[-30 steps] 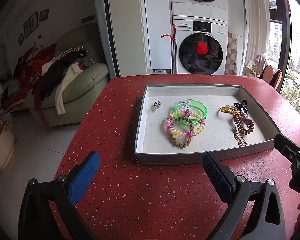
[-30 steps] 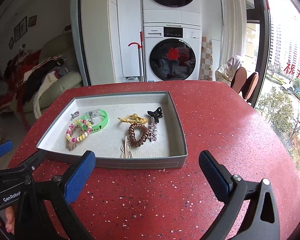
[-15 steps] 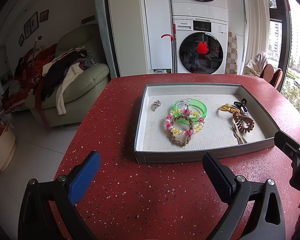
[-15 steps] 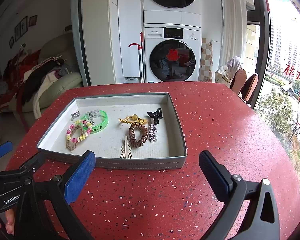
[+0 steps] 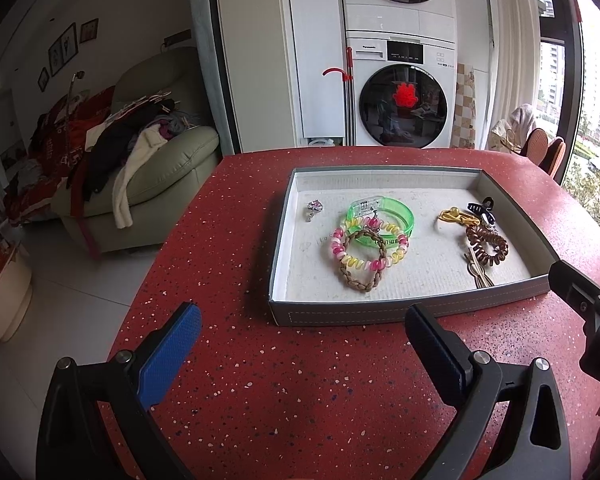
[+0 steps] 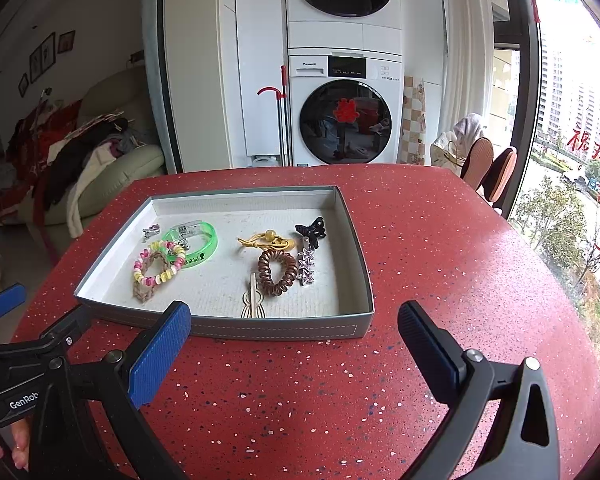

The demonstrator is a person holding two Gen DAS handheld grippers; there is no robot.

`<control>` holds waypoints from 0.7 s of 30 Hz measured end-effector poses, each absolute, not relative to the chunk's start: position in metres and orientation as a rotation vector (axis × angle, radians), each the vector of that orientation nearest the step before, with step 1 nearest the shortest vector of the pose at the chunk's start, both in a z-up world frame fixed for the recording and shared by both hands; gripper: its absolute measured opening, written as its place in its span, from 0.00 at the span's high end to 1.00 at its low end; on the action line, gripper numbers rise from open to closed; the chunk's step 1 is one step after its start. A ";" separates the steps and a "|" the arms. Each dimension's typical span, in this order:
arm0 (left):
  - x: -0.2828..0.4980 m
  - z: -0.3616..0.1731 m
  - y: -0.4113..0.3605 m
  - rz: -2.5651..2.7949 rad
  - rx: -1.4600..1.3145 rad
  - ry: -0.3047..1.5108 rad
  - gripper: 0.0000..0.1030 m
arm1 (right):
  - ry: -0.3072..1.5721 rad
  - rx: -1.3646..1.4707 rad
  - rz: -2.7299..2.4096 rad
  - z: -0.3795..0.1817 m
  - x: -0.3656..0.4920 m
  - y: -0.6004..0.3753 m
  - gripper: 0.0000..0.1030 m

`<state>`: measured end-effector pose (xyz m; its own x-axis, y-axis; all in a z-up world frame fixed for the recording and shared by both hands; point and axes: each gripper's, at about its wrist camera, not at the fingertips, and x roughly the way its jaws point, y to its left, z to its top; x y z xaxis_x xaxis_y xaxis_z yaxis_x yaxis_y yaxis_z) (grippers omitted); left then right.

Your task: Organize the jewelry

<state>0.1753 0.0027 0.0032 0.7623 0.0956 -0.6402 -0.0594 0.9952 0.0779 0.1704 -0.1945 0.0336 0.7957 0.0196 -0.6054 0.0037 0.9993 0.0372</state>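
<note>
While both my grippers hover spread wide and empty over the red table (image 6: 440,240), the tray (image 5: 340,314) sits just ahead of my left gripper (image 5: 300,340) and ahead-left of my right gripper (image 6: 294,340), bracelets (image 5: 366,246) and hair ties (image 6: 278,266) inside.

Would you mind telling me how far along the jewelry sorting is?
Barely started. Done: nothing visible; bracelets overlap, hair ties and clips crowd together in the tray. In hand: nothing; left gripper and right gripper are open. Left: all sorting.
</note>
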 end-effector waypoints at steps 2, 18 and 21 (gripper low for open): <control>0.175 0.003 0.003 0.085 0.054 0.701 0.00 | 0.650 0.037 0.010 0.034 0.170 -0.194 0.00; 0.176 0.002 0.005 0.090 0.053 0.705 0.00 | 0.651 0.037 0.009 0.034 0.170 -0.194 0.00; 0.175 0.002 0.006 0.089 0.053 0.704 0.00 | 0.650 0.036 0.009 0.035 0.170 -0.193 0.00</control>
